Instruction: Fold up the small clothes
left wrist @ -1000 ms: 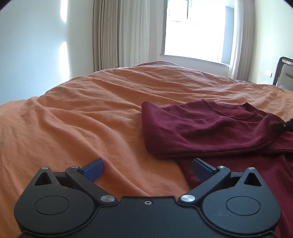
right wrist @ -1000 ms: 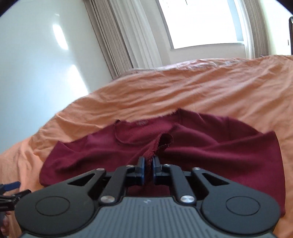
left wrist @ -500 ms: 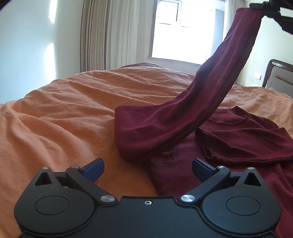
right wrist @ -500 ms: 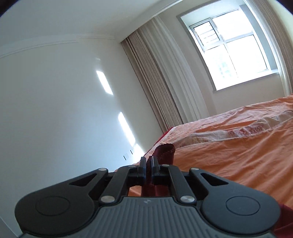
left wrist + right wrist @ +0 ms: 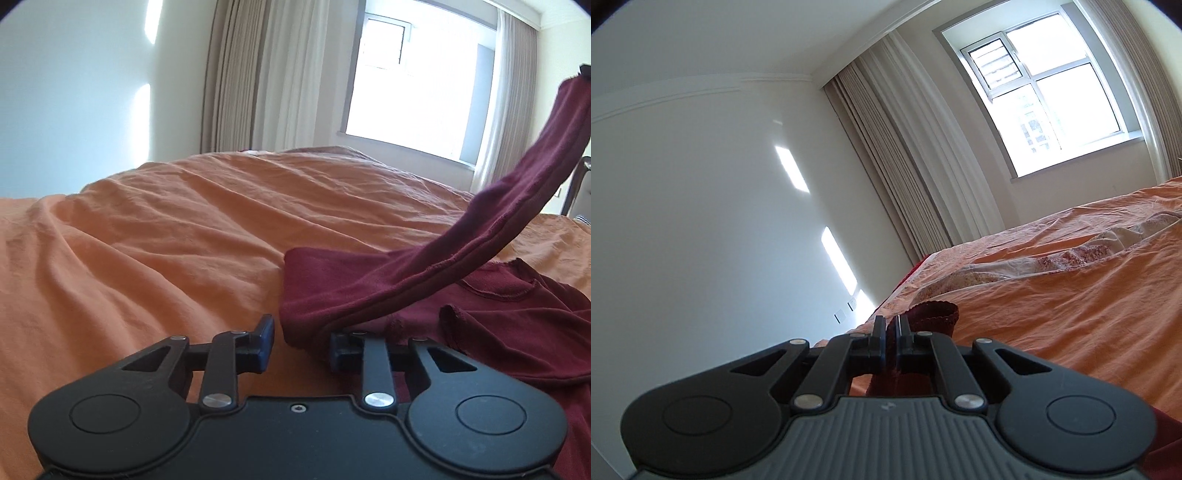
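Note:
A maroon long-sleeved top [image 5: 517, 306] lies on the orange bedspread [image 5: 166, 251], neckline toward the window. Low at its near left fold, my left gripper [image 5: 301, 343] has closing jaws. The folded shoulder corner [image 5: 306, 314] is between the fingers; a sliver of bedspread still shows beside the left pad. One sleeve [image 5: 524, 206] stretches up to the right, where my right gripper's tip [image 5: 584, 70] holds its end. In the right wrist view, my right gripper [image 5: 891, 332] is shut on the sleeve cuff [image 5: 938, 314], raised above the bed.
The bedspread [image 5: 1071, 332] is wrinkled and spreads far to the left and back. Curtains [image 5: 258, 74] and a bright window [image 5: 413, 96] stand behind the bed. A dark headboard edge [image 5: 576, 184] shows at the right. A patterned sheet [image 5: 1052, 262] peeks out near the far side.
My left gripper's jaws went from wide open to narrow around the top's folded corner. My right gripper lifted the sleeve off the top and high above the bed.

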A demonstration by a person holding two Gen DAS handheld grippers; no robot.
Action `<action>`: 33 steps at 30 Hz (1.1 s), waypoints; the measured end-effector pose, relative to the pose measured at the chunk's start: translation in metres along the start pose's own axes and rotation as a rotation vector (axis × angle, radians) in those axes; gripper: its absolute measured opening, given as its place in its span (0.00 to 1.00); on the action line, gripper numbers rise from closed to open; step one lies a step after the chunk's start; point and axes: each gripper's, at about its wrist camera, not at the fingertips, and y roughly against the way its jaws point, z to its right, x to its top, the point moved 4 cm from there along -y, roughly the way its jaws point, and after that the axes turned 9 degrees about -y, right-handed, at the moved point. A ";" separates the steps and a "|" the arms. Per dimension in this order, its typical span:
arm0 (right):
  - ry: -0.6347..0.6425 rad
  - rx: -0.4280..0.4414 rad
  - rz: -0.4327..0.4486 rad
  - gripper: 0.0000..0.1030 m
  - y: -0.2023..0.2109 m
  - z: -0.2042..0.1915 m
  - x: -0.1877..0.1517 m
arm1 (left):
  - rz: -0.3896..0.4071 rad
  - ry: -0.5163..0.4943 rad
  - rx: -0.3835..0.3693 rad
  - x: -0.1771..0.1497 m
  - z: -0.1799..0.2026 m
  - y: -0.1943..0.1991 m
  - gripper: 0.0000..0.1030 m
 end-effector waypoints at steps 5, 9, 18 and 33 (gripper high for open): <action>0.036 -0.040 -0.035 0.05 0.017 0.028 -0.029 | -0.017 0.021 0.004 0.005 -0.010 0.000 0.18; 0.018 -0.099 -0.091 0.05 0.026 0.066 -0.058 | -0.054 -0.043 -0.031 -0.005 -0.003 0.002 0.21; 0.001 -0.142 -0.209 0.05 0.046 0.117 -0.118 | -0.113 -0.038 -0.138 -0.020 -0.010 0.023 0.73; 0.001 -0.254 -0.290 0.44 0.063 0.156 -0.162 | -0.110 0.019 -0.090 0.013 -0.007 -0.024 0.82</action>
